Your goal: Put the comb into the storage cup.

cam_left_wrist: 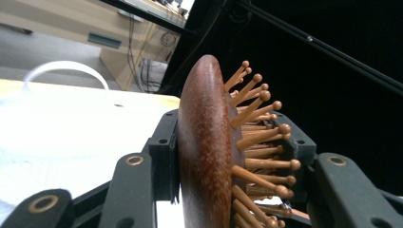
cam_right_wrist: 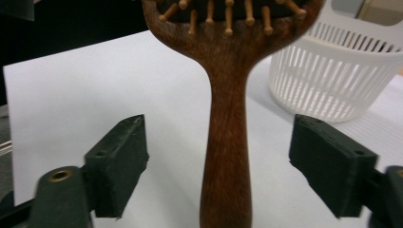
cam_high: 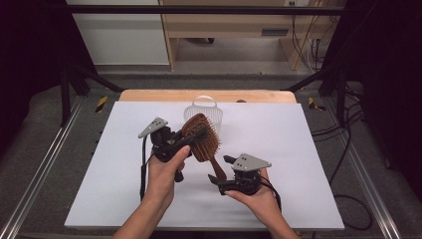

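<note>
- Hairbrush (cam_high: 201, 138), wooden: head clamped between left gripper (cam_high: 191, 138) jaws.
- Right gripper (cam_right_wrist: 218, 156): jaws released, straddling hairbrush handle.
- White slatted basket (cam_high: 211, 112): behind hairbrush; contents indiscernible.

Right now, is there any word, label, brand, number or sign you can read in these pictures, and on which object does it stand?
None can be read.
Wooden hairbrush: plain wood, no brand or print on the back or handle.
White basket: bare slatted plastic, no label.
White table sheet: blank.
Yellow-black striped markers beside the table: stripes, no words.
</note>
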The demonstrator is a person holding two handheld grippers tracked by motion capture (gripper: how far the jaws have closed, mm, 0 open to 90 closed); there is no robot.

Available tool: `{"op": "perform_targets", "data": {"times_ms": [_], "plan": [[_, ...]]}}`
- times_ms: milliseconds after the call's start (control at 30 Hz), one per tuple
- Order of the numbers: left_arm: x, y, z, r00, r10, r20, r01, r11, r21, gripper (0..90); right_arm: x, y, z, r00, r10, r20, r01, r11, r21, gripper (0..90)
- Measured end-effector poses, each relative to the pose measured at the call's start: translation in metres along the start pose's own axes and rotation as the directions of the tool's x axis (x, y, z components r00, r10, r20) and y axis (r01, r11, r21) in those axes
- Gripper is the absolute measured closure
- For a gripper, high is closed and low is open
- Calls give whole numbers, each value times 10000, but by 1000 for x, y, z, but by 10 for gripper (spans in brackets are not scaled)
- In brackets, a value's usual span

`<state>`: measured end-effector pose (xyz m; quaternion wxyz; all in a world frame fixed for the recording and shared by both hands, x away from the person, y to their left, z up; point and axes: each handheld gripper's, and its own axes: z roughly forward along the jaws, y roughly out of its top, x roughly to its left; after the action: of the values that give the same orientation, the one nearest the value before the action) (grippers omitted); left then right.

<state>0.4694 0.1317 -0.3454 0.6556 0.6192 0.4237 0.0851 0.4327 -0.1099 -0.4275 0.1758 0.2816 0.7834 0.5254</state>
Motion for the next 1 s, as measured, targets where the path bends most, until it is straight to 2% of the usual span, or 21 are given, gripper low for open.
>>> {"op": "perform_targets", "data": {"times_ms": [133,267,367,467,567,700,833,1000], "plan": [[2,5,-4,9995,288,-150,-291,9994,-202,519,0,-1,-3,9990,-312,318,320,9992,-251,114],[5,9,-7,9988,419,-239,-428,9983,-398,519,-6,-5,-10,9981,-183,590,195,9996,-204,97],[7,12,-9,9985,442,-321,-457,9978,-485,519,-14,-8,-20,9948,1,1015,26,9997,-262,91],[8,15,-12,9987,372,-358,-394,9972,-638,519,-24,-11,-34,9945,187,1027,-138,9987,-490,70],[9,19,-14,9987,322,-391,-352,9964,-776,518,-34,-15,-47,9918,324,1233,-240,9973,-691,65],[9,27,-16,9983,351,-465,-394,9945,-970,518,-44,-23,-63,9850,567,1630,-441,9958,-799,74],[9,36,-15,9989,281,-380,-323,9928,-1152,518,-50,-34,-74,9800,847,1800,-716,9943,-784,66],[7,49,-7,9974,511,-510,-570,9910,-1213,517,-57,-42,-78,9672,816,2406,-622,9943,-870,58]]}}
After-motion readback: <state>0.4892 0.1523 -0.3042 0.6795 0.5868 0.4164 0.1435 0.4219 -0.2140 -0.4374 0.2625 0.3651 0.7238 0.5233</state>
